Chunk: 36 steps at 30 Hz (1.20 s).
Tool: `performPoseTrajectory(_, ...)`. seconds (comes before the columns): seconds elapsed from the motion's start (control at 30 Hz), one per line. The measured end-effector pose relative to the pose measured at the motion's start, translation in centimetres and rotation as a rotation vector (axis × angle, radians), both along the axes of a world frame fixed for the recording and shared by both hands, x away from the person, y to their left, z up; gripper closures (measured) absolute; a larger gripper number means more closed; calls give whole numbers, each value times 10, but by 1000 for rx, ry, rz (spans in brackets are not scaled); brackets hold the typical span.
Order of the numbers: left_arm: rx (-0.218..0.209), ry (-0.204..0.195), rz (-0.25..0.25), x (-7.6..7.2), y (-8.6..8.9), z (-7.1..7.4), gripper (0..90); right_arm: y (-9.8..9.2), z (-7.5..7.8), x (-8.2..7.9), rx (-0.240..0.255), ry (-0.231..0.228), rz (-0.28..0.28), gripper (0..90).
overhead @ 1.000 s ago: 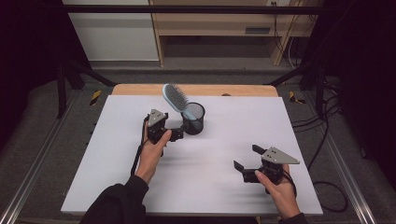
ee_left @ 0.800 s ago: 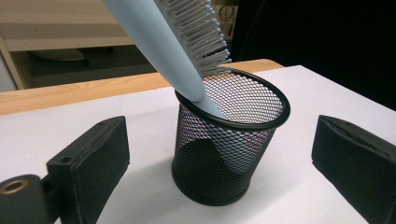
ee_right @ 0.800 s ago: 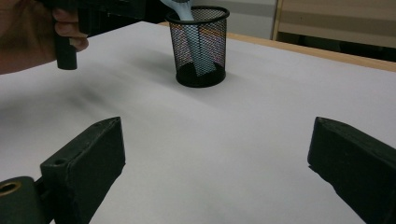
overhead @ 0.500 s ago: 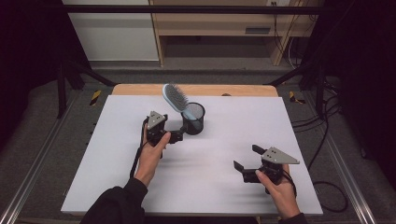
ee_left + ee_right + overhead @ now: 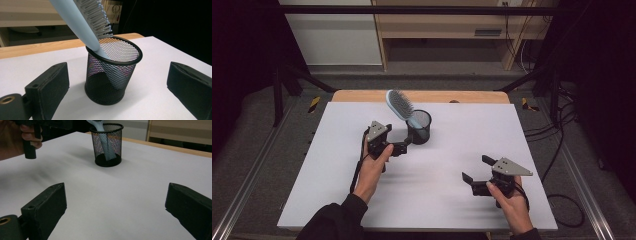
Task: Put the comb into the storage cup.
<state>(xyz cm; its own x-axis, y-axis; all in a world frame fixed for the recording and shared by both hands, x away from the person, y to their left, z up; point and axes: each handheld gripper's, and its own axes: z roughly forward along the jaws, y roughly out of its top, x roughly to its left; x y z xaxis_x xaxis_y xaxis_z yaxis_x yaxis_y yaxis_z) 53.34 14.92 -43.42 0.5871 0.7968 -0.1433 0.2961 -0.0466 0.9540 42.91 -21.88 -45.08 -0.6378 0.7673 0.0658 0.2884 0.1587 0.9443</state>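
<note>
A brush leans handle-down in a mesh cup on the surface; the left gripper, released, faces the cup; the right gripper rests released, well apart.

1 mesh cup, 1 hairbrush, 2 claws: left, right, 1 table

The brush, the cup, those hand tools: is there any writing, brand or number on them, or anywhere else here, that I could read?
None can be read.
The brush, the mesh cup and the left gripper and right gripper bear no readable text.
A pale plate on the wooden shelf at the back may be a label, but it is too small and blurred to tell.
</note>
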Motion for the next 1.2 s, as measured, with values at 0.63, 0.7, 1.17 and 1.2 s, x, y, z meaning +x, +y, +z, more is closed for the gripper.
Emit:
performPoseTrajectory(0.63,-39,-20,44,-13,35,12,37,2,-1,0,7,8,15,34)
performPoseTrajectory(0.7,-40,-25,51,-15,40,14,36,2,-1,0,8,10,16,34)
performPoseTrajectory(1.17,-56,-48,94,-28,75,23,36,2,-1,1,14,15,21,33)
performPoseTrajectory(1.2,-52,-55,96,-29,78,24,36,2,-1,1,15,15,20,33)
